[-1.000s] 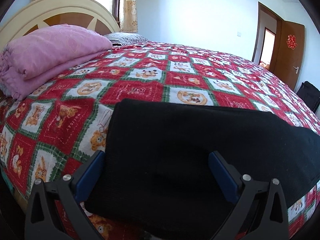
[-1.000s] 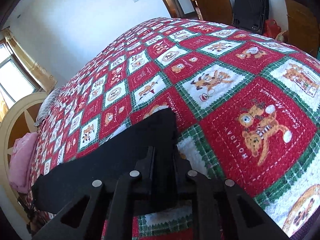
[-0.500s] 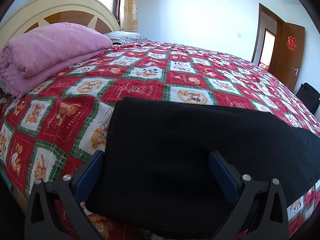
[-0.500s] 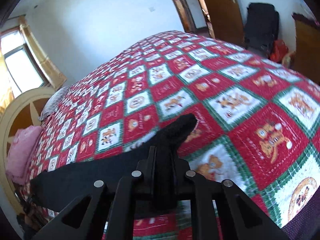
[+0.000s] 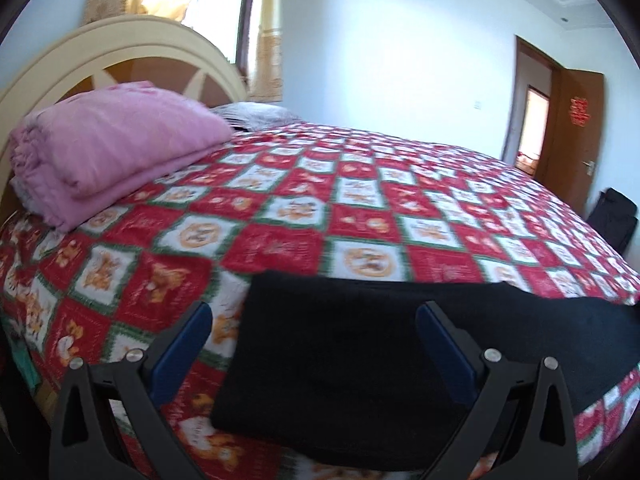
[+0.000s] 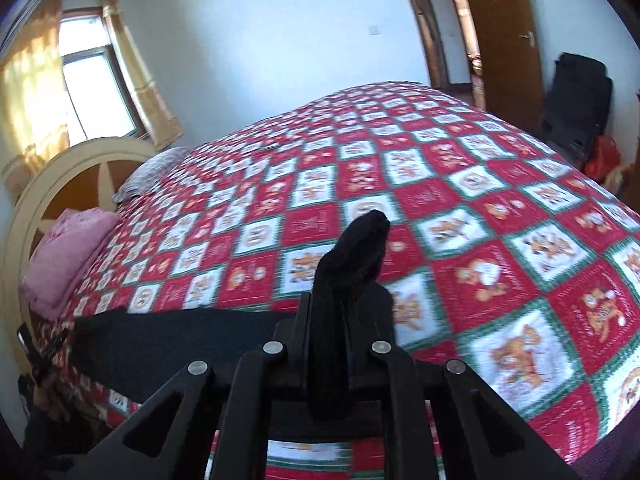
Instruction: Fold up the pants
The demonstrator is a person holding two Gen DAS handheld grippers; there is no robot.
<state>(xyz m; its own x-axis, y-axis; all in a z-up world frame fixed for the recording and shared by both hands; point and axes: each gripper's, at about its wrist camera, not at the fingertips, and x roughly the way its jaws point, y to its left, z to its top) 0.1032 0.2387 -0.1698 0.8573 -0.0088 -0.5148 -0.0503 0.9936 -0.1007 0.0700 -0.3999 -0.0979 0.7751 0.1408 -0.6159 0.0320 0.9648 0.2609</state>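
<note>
Black pants (image 5: 360, 360) lie along the near edge of a bed with a red, white and green patchwork quilt (image 5: 360, 208). My left gripper (image 5: 314, 320) is open, its blue-padded fingers (image 5: 184, 344) spread above the pants' left end without holding it. My right gripper (image 6: 328, 320) is shut on the pants' right end (image 6: 352, 264), which stands up lifted above the quilt (image 6: 480, 220). The rest of the pants (image 6: 180, 340) stretches flat to the left.
A folded pink blanket (image 5: 112, 148) lies by the cream headboard (image 5: 120, 44), also in the right wrist view (image 6: 64, 252). A striped pillow (image 5: 256, 114) is behind it. A brown door (image 5: 576, 128) and a black bag (image 6: 576, 112) stand beyond the bed.
My right gripper has risen, lifting the pants' end off the quilt. My left gripper has pulled back and tilted up, staying open over the pants.
</note>
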